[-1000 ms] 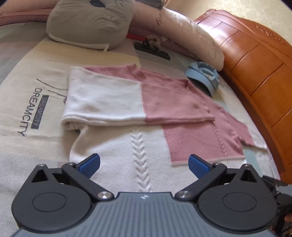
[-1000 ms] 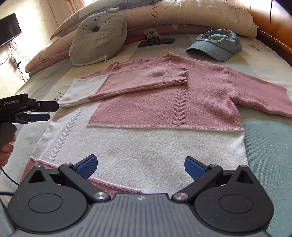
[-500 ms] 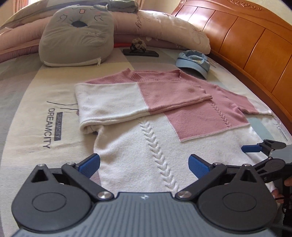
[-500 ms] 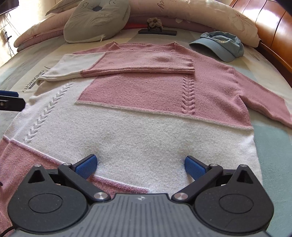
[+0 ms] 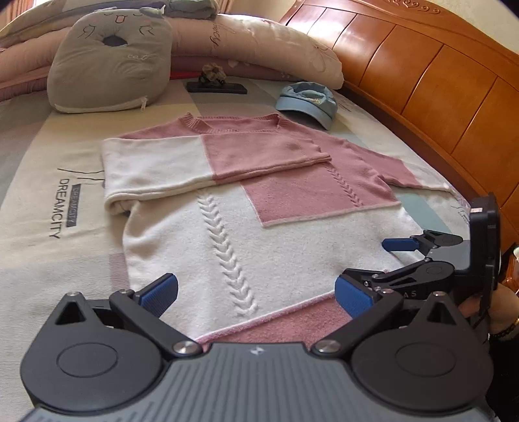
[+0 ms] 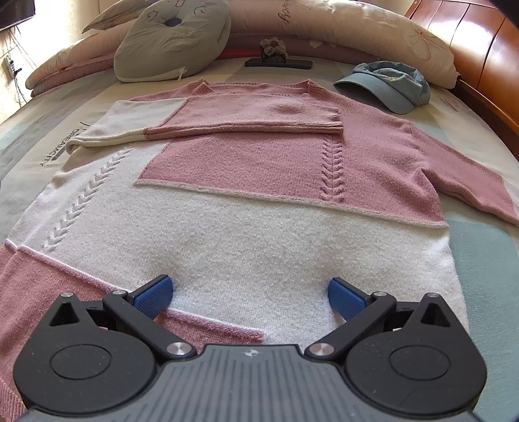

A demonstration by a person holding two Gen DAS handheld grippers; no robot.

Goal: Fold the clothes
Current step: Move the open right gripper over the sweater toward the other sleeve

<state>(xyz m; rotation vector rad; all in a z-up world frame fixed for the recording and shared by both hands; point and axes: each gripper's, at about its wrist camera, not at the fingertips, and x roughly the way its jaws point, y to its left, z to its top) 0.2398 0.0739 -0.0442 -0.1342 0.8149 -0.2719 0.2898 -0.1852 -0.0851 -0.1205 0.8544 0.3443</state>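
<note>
A pink and white knit sweater [image 5: 269, 240] [image 6: 259, 227] lies flat on the bed, front up. One sleeve [image 5: 207, 162] [image 6: 246, 113] is folded across the chest, and the other sleeve [image 6: 467, 181] stretches out to the right. My left gripper [image 5: 256, 292] is open just above the lower white panel, near the pink hem band. My right gripper [image 6: 249, 295] is open too, low over the white panel by the hem. In the left wrist view it shows as the right gripper [image 5: 386, 259] at the sweater's right edge, with nothing between its fingers.
A blue cap [image 5: 308, 102] [image 6: 389, 86] lies beside the right shoulder. Beyond the collar are a grey cat cushion [image 5: 110, 61] [image 6: 172, 39], long pillows [image 6: 340, 29] and a black stand [image 5: 215, 87]. A wooden headboard [image 5: 421, 81] runs along the right. A hand [image 5: 499, 311] holds the right gripper.
Both grippers have dropped lower and nearer the sweater's hem. The right gripper has come closer in the left wrist view. The sweater has not moved.
</note>
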